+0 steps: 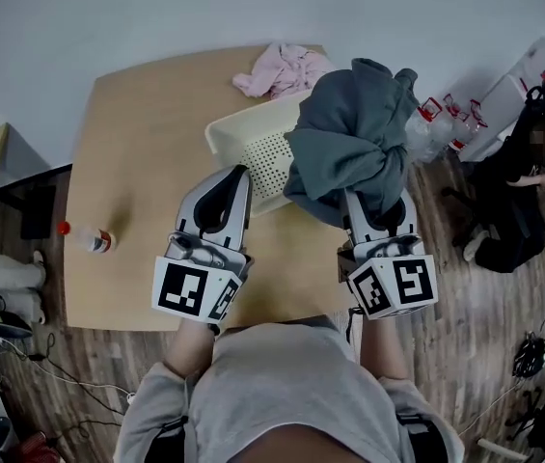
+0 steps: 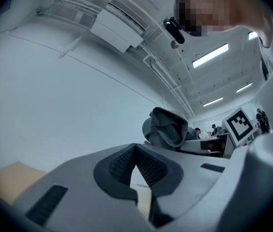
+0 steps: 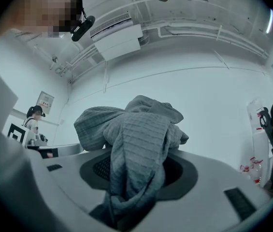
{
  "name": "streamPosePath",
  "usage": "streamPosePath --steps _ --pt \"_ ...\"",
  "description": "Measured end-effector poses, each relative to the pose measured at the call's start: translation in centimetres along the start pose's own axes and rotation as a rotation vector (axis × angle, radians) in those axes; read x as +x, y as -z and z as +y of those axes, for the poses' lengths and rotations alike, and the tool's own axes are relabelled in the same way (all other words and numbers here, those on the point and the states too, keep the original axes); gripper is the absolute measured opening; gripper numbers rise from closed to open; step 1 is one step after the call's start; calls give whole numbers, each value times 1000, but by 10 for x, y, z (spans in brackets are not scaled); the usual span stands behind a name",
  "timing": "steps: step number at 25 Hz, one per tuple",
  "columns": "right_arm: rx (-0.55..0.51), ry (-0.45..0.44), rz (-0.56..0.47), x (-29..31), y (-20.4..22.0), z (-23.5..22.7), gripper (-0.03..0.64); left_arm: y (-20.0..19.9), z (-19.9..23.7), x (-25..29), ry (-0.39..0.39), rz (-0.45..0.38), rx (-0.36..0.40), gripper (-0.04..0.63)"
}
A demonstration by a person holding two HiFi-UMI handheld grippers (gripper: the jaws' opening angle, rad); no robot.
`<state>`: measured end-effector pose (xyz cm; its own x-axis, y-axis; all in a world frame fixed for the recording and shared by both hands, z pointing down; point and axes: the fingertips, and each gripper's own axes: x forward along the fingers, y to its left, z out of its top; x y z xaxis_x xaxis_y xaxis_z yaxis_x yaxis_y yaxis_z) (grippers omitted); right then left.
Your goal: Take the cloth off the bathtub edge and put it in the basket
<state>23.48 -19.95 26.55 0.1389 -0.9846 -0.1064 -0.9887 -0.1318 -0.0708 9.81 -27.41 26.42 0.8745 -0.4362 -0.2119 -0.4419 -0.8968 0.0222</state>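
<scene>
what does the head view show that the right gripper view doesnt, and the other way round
Only the head view: the wooden table, the cream basket on it, a pink cloth by the basket's far side, and a red-capped bottle. Only the right gripper view: the ceiling air conditioner and the dark pads pressed on fabric. Both: the grey cloth clamped in the right gripper.

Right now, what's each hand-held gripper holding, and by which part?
Right hand-held gripper pinches the grey cloth by a bunched fold; the rest heaps over its tips. Left hand-held gripper holds nothing.
</scene>
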Motion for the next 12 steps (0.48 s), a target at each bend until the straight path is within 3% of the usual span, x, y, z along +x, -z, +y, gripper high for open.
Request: streamPosePath --steps 12 --pt "-20 -208 -7 53 -11 -35 212 12 0 12 -196 14 34 -3"
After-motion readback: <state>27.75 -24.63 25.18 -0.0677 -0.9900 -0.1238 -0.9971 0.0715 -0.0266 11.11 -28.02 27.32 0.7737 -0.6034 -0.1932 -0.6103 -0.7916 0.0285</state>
